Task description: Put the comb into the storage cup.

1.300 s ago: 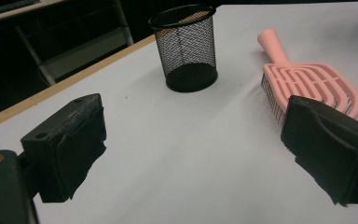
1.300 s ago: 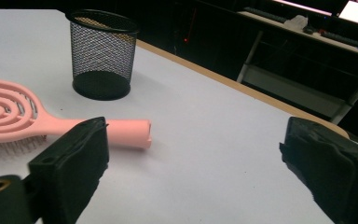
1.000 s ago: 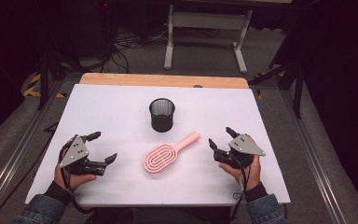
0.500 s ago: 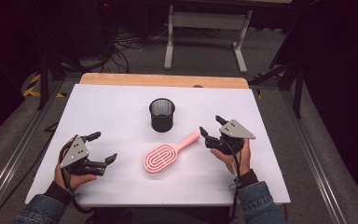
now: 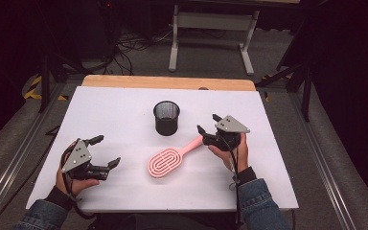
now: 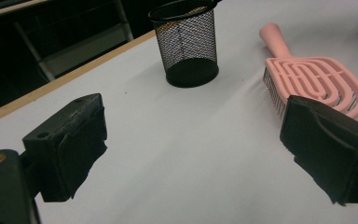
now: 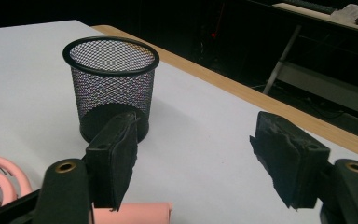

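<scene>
right gripper (image 5: 207,125) agape, empty | brush (image 5: 168,159) handle tip just beneath

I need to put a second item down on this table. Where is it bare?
Bare: the far-left stretch of the white table beside the mesh cup, and the near edge below the pink brush. Crowded: the middle, where the right tool nears the brush handle.

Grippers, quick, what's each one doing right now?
Left gripper: open, holding nothing.
Right gripper: open, at the pink brush handle, not gripping it.
</scene>
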